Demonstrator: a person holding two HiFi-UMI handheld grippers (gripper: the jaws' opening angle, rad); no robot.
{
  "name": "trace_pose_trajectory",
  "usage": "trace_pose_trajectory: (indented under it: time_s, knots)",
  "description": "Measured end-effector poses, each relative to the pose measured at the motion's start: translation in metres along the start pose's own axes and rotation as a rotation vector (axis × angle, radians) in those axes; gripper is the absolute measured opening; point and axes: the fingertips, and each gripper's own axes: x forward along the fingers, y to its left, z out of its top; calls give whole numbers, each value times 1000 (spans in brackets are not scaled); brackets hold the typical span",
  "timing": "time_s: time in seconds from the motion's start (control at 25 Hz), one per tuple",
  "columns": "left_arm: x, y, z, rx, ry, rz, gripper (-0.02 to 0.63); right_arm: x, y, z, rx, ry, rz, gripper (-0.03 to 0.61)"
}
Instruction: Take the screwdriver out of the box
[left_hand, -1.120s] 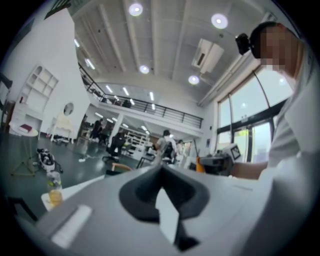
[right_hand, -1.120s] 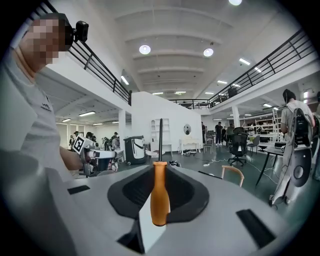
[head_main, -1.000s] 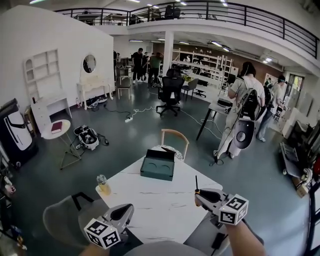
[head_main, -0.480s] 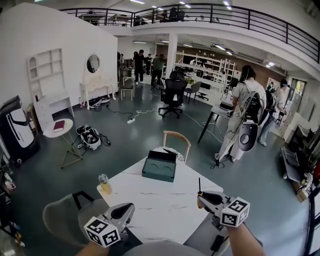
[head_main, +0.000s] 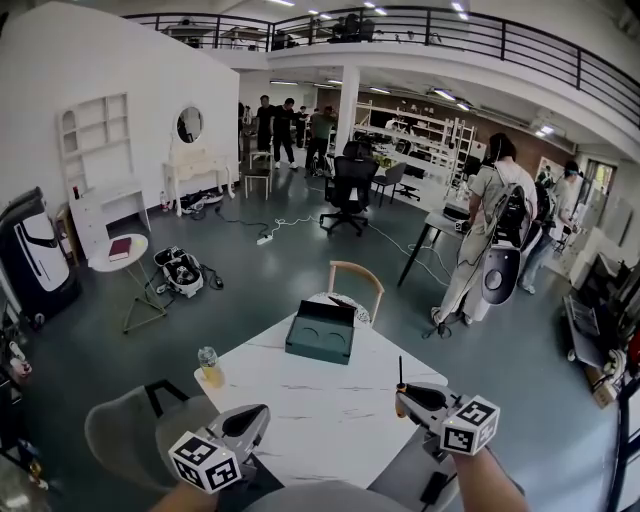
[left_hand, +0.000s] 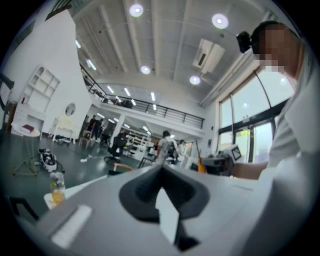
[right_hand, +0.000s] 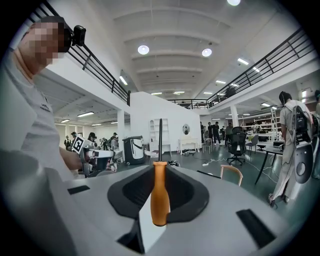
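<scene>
- The screwdriver (right_hand: 159, 195) is out of the box. My right gripper (head_main: 404, 396) pinches its orange handle between its jaws, with the shaft pointing up, above the near right of the white table (head_main: 320, 425).
- The green box (head_main: 320, 338) sits at the table's far edge, well apart from the tool.
- To finish well, I judge I should lay it flat on bare tabletop before loosening the pinch, so it cannot roll off.
- My left gripper (left_hand: 161, 175) is closed on nothing, low at the near left, near the bottle (head_main: 208, 367).

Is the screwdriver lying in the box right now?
No, the right claw is shut on the screwdriver by its orange handle, apart from the box.
</scene>
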Motion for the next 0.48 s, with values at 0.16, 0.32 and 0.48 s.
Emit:
trace_pose_trajectory:
  time_s: [0.16, 0.32, 0.48]
  knots:
    - [-1, 3, -1, 1, -4, 6, 3, 3, 0, -1, -1, 1, 0, 67]
    - [1, 5, -1, 0, -6, 10, 3, 3, -3, -3, 0, -1, 2, 67]
    - [1, 2, 4, -1, -4, 8, 3, 1, -2, 3, 3, -1, 2, 67]
